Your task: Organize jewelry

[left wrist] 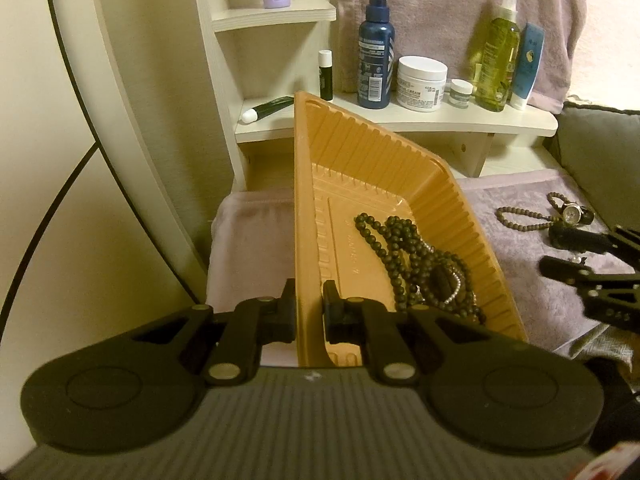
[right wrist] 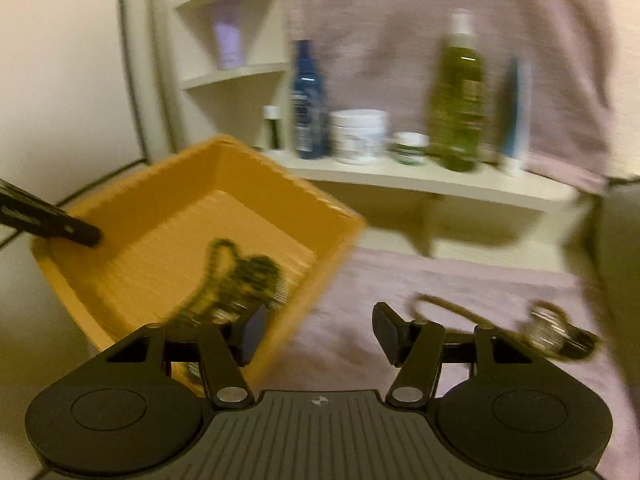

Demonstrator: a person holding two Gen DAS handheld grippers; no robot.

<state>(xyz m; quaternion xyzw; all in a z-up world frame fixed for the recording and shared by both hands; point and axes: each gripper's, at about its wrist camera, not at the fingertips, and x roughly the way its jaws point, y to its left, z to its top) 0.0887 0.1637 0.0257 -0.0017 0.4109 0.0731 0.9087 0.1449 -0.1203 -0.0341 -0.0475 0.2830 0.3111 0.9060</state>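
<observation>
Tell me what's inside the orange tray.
The tray holds a tangled pile of dark bead strands with a silvery chain mixed in. The left gripper clamps its rim; anything beneath the pile is hidden.

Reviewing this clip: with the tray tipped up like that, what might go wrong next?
1. The left gripper pinches only the tray wall; the tray is tilted, so it may slip or twist.
2. The beads lie piled at the low corner and could spill out.
3. The right gripper is open above the cloth; the bracelet and watch there are not yet picked up.
</observation>
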